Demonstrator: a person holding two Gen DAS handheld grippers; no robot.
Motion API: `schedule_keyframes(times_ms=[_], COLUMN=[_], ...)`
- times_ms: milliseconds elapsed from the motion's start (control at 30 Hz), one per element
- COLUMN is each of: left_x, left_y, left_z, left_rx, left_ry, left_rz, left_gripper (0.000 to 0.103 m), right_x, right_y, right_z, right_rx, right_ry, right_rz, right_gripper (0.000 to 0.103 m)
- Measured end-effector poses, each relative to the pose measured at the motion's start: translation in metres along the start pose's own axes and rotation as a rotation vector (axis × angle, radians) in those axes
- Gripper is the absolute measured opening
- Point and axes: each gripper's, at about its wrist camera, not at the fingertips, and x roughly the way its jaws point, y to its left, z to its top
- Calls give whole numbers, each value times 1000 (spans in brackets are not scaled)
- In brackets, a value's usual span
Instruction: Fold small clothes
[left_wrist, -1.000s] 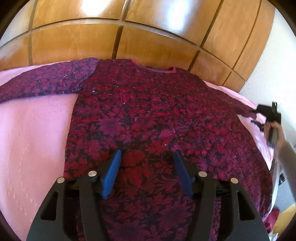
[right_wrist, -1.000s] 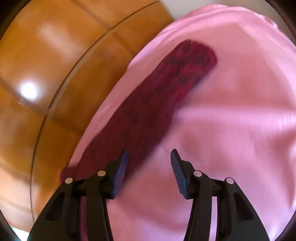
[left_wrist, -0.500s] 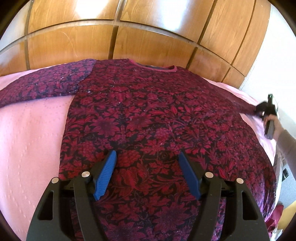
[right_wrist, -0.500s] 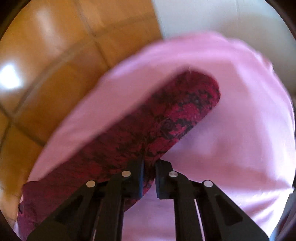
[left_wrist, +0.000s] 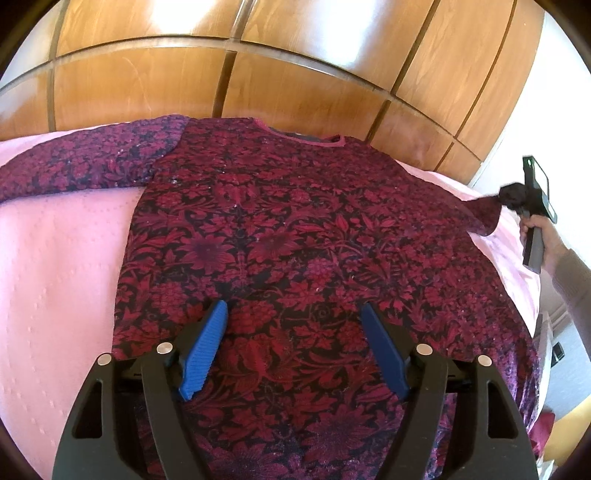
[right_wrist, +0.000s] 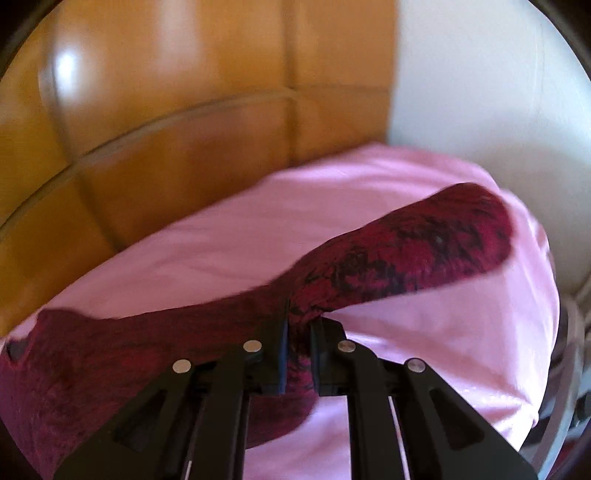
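A dark red flowered long-sleeved top lies flat, front up, on a pink bedspread, its neckline toward the wooden headboard. My left gripper is open with blue pads, hovering over the lower middle of the top, holding nothing. My right gripper is shut on the right sleeve, pinching it partway along and lifting it off the bed; the cuff end sticks out past the fingers. In the left wrist view the right gripper shows at the far right holding that sleeve's end.
A wooden panelled headboard runs along the far side. A white wall stands to the right. The left sleeve lies stretched out to the left on the bedspread. The bed's right edge drops away near the right hand.
My right gripper closed on the right sleeve and has lifted it off the bed. My left gripper drew back a little over the top's lower part and stayed open.
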Motion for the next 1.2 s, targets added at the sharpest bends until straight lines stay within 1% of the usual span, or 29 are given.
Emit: schedule_keyframes(times_ms=[33, 133, 233, 367, 467, 533, 567, 633, 667, 700, 733, 800, 867, 933, 1033, 1067, 1167, 1200], left_x=[0, 0, -1, -2, -3, -3, -3, -4, -6, -8, -11, -17, -21, -21, -8, -2, 22, 33], left_y=[0, 0, 2, 3, 3, 5, 5, 7, 9, 12, 15, 22, 26, 29, 33, 35, 35, 34], left_z=[0, 0, 0, 0, 0, 0, 1, 4, 8, 12, 16, 28, 45, 61, 94, 102, 128, 137], left_rx=[2, 3, -12, -23, -31, -41, -45, -62, -81, -107, -138, -199, -223, -234, -257, -262, -276, -284], left_ry=[0, 0, -5, -8, -9, -12, -9, 3, 9, 12, 12, -8, -33, -52, -59, -59, -38, -27], left_rz=[-5, -10, -23, -37, -50, -62, -66, -78, -88, -101, -119, -157, -167, -169, -164, -160, -153, -139], left_gripper=[77, 78, 78, 78, 78, 78, 78, 78, 78, 78, 77, 77, 77, 77, 77, 77, 76, 76], right_x=[-2, -20, -34, -46, -48, -51, -53, -57, -62, -66, -73, -82, -85, -93, -98, -96, -98, -96], right_y=[14, 73, 130, 216, 266, 293, 304, 317, 321, 322, 320, 313, 292, 272, 222, 200, 154, 140], right_z=[0, -6, -20, -57, -88, -110, -119, -131, -137, -141, -145, -148, -143, -140, -131, -127, -118, -116], right_rx=[-30, -153, -244, -366, -454, -512, -539, -578, -601, -620, -634, -626, -574, -523, -396, -331, -183, -143], right_ry=[-12, -39, -36, 19, 63, 74, 79, 94, 94, 89, 76, 71, 77, 87, 115, 122, 136, 135], right_rz=[11, 86, 184, 331, 391, 412, 424, 458, 475, 490, 505, 538, 588, 617, 663, 672, 680, 677], right_gripper=[9, 8, 8, 8, 9, 9, 12, 28, 43, 51, 54, 69, 73, 74, 76, 76, 76, 76])
